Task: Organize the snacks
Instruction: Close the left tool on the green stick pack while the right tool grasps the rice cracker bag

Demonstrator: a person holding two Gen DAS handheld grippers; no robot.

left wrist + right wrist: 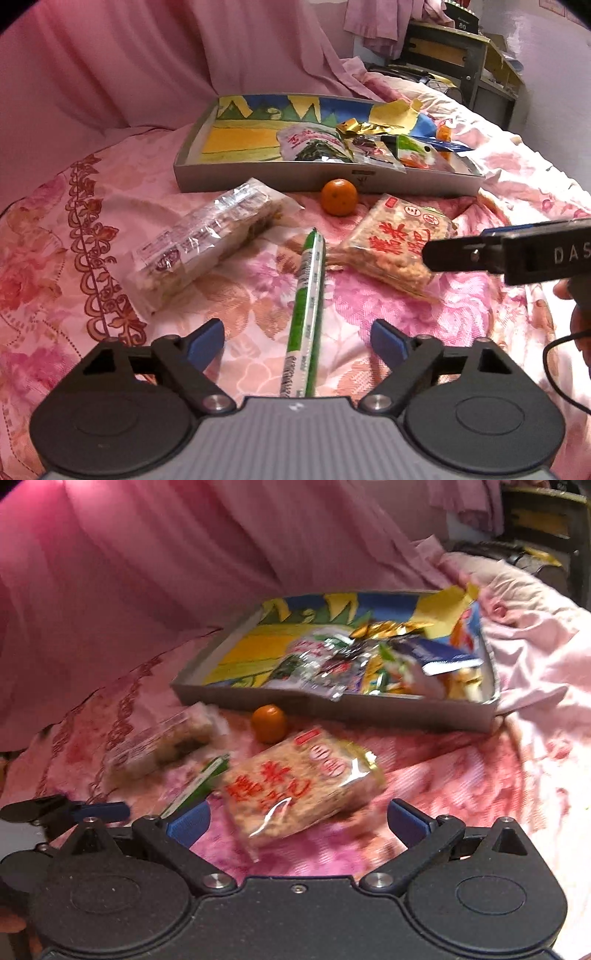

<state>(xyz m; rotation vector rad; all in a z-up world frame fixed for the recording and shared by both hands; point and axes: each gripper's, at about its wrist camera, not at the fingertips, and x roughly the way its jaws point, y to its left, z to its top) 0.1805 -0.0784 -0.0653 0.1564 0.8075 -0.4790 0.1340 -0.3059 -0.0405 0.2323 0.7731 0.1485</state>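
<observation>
While both claws spread, we line up pickups: left gripper astride green stick, right gripper over rice-cracker bag. Nxt: pinch, carry to tray at 12 o'clock.

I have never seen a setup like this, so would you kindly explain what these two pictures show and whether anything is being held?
A person holds a pair of hand-operated tongs in each hand, each carrying a camera looking along its fingers. One picture is from the left tongs, the other from the right tongs. Both are open and hold nothing. On the flowered bedspread lie a green stick snack, a rice cracker bag, a clear wrapped bar and a small orange. Behind them a grey tray already holds several snack packets.
</observation>
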